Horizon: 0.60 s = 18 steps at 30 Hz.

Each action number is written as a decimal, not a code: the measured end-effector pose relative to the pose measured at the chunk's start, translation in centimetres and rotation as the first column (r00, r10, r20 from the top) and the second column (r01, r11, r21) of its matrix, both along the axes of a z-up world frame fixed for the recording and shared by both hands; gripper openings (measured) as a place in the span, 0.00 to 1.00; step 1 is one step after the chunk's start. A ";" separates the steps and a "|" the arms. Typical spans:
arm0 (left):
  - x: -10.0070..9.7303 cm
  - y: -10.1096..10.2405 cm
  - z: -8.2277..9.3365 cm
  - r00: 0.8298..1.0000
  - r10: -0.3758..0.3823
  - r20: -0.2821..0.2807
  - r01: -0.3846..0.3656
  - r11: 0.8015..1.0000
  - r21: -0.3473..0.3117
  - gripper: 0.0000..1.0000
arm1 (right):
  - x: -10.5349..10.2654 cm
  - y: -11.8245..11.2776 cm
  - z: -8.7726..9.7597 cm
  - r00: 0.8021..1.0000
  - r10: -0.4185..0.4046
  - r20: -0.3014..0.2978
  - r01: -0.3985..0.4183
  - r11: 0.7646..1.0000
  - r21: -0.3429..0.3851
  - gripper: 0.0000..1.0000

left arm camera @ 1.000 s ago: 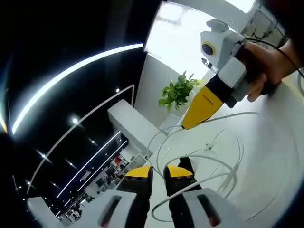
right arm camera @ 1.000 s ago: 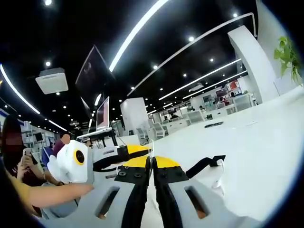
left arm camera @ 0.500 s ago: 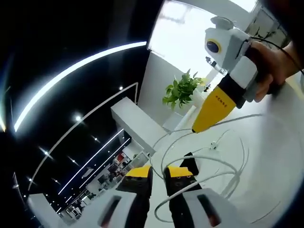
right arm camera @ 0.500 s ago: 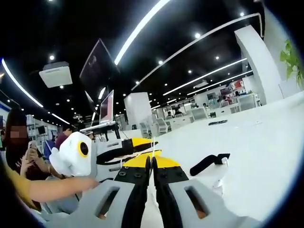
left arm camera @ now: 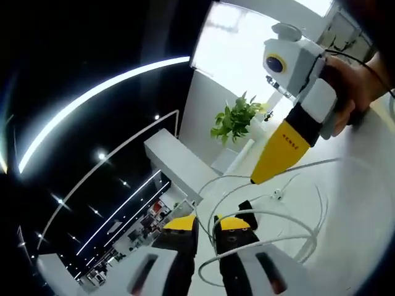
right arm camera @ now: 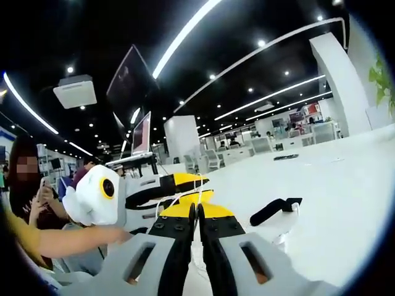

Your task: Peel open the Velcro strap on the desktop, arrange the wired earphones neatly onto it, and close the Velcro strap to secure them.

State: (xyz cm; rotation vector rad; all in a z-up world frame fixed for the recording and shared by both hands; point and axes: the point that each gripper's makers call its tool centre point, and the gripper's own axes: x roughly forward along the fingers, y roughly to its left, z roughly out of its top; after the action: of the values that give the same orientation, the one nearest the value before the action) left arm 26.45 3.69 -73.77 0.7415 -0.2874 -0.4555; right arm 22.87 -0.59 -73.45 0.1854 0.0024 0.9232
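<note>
My left gripper (left arm camera: 205, 223) open a slit, white cable (left arm camera: 271, 216) looped past it | my right gripper (right arm camera: 197, 213) pinched on cable | black strap (right arm camera: 274, 209) on desk (right arm camera: 345, 185), right of right jaws

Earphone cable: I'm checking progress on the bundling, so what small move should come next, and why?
Probably lower both grippers to coil the earphone cable tighter. It lies in wide loose loops on the white desk, the black Velcro strap sits beside them, and the right gripper is pinching a strand.
</note>
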 end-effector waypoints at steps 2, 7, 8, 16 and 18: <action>0.2 0.3 0.1 1.000 0.008 -0.009 -0.008 1.000 -0.016 0.14 | 0.0 0.0 0.1 1.000 0.001 -0.001 -0.001 1.000 0.006 0.05; -0.1 0.1 0.3 1.000 -0.001 0.011 0.001 1.000 -0.012 0.14 | 0.0 0.3 -0.3 1.000 0.003 0.000 -0.003 1.000 -0.021 0.05; -0.2 0.0 0.3 1.000 -0.005 0.012 0.005 1.000 -0.007 0.14 | 0.0 0.3 -0.3 1.000 0.002 0.001 -0.002 1.000 -0.025 0.05; -0.4 -0.9 -0.2 0.999 -0.032 0.018 0.031 0.998 0.049 0.13 | 0.1 0.3 -0.3 1.000 0.004 -0.004 -0.004 1.000 -0.023 0.05; -0.4 -0.9 -0.3 0.999 -0.028 0.026 0.027 0.998 0.063 0.13 | -0.1 0.4 -0.3 1.000 0.012 -0.001 -0.012 1.000 -0.021 0.05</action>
State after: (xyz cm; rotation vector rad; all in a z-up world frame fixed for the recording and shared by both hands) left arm 26.10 2.82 -74.04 0.8063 -0.3095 -0.4827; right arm 22.81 -0.19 -73.72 0.1670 0.0142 0.9352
